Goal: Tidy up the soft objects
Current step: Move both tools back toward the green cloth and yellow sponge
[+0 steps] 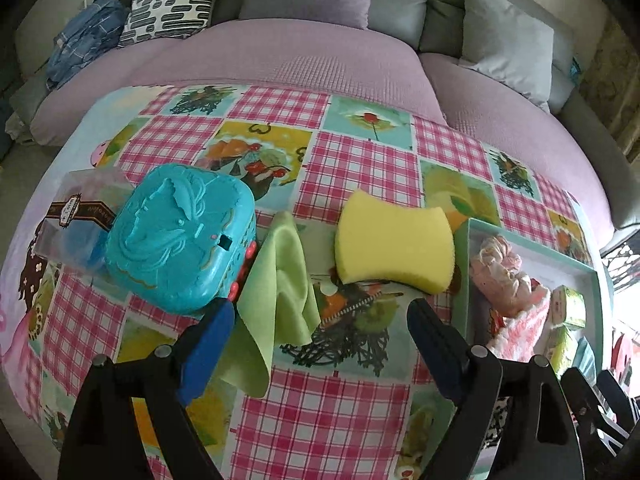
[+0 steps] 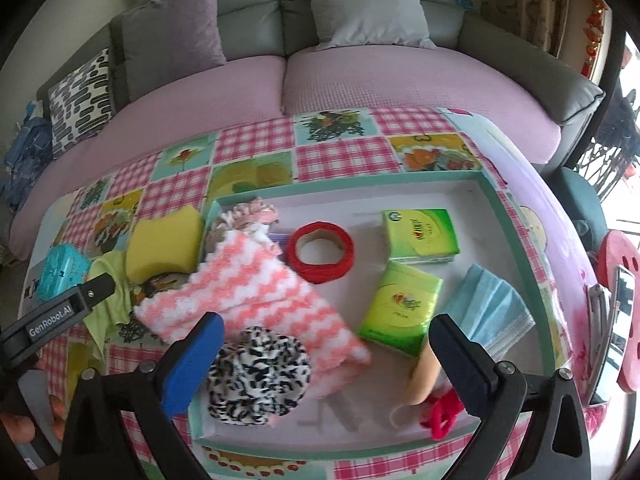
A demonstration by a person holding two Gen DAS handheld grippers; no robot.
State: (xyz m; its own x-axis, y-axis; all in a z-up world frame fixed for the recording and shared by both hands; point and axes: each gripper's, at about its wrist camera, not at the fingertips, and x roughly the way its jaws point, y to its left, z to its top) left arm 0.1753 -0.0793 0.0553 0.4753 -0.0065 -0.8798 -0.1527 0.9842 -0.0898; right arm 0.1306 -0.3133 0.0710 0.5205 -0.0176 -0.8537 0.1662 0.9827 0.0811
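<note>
The left gripper (image 1: 320,316) is held wide open above the surface (image 1: 352,160), which is covered by a patchwork checked cloth; nothing is gripped, and only the cloth is seen between its jaws. Just beyond its blue finger pad (image 1: 208,344) a light green cloth (image 1: 280,284) is draped loosely on the surface, touching a turquoise embossed plastic case (image 1: 180,236) on its left. To the right of the green cloth a yellow sponge (image 1: 394,240) is laid, just beside the rim of the shallow tray (image 2: 494,190).

The right gripper (image 2: 328,344) is likewise spread fully open over the near part of the tray, with nothing clamped. Inside the tray, a black-and-white patterned scrunchie (image 2: 260,380) is seen near the left jaw, resting against a pink-and-white knitted cloth (image 2: 256,292) that overhangs the tray's left wall. A roll of red ribbon (image 2: 322,254) is placed toward the tray's middle, with two green tissue packs (image 2: 420,236) to its right and a blue face mask (image 2: 492,312) by the right wall. A peach soft item (image 2: 422,380) and a red yarn piece (image 2: 440,416) are lying at the near edge, by the right jaw
</note>
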